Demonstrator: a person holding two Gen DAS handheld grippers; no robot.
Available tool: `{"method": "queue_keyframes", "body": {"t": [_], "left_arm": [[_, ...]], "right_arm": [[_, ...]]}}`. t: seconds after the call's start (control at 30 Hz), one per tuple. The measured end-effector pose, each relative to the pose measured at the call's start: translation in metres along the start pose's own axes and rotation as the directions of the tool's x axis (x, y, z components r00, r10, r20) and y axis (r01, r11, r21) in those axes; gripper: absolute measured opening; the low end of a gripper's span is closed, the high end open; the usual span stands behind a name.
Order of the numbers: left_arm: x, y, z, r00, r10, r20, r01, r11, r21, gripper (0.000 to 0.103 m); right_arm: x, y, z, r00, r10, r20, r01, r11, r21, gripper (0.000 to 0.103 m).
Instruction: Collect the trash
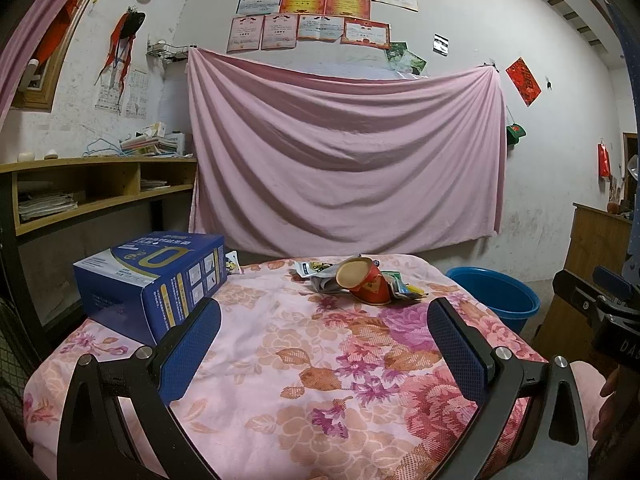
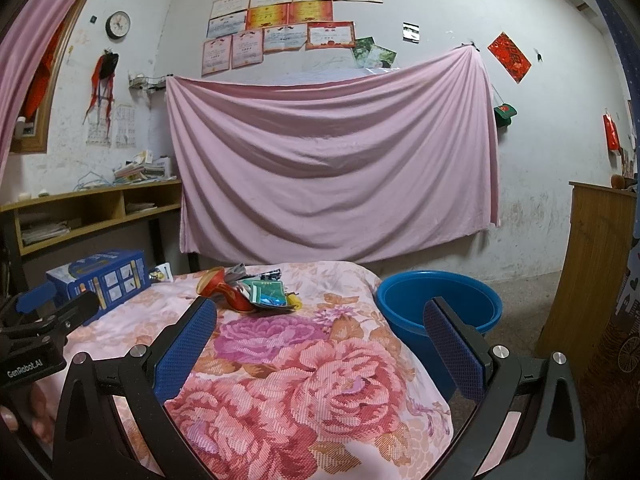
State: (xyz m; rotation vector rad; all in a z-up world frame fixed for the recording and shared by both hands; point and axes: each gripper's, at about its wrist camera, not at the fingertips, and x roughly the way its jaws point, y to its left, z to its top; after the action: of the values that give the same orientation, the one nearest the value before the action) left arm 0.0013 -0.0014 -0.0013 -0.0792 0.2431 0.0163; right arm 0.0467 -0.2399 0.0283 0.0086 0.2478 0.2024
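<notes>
The main risk, as I judge it, is the red paper cup (image 1: 366, 282); it lies tipped on its side atop loose wrappers (image 2: 269, 295), so a careless pinch could crush it, roll it off, or scatter the thin packets across the floral cloth (image 1: 280, 360); a grip taken too low could also snag the soft cloth and drag the whole pile; and a release made short of the blue basin (image 2: 440, 304) would drop the scraps on the floor beside the table.

The left gripper (image 1: 324, 318) is spread wide and holds nothing; the cup and wrappers lie ahead of it and slightly to its right, well apart from the fingertips; a blue carton (image 1: 152, 280) sits just beyond its left finger, close enough to be knocked on a sideways swing.

The right gripper (image 2: 320, 316) is likewise wide apart and empty; the trash pile lies ahead and to its left, near but not touching; the basin stands ahead to its right, below the table edge, partly behind its right finger.
</notes>
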Motion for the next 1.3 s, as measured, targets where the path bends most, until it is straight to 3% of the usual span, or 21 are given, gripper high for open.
{"method": "queue_keyframes", "body": {"t": [1.3], "left_arm": [[-0.0028,0.004,0.0005,1.0,0.005,0.001,-0.005,1.0,0.0,0.101]], "right_arm": [[-0.0002,0.0038,-0.001,1.0,-0.001,-0.003,0.001,1.0,0.0,0.103]]}}
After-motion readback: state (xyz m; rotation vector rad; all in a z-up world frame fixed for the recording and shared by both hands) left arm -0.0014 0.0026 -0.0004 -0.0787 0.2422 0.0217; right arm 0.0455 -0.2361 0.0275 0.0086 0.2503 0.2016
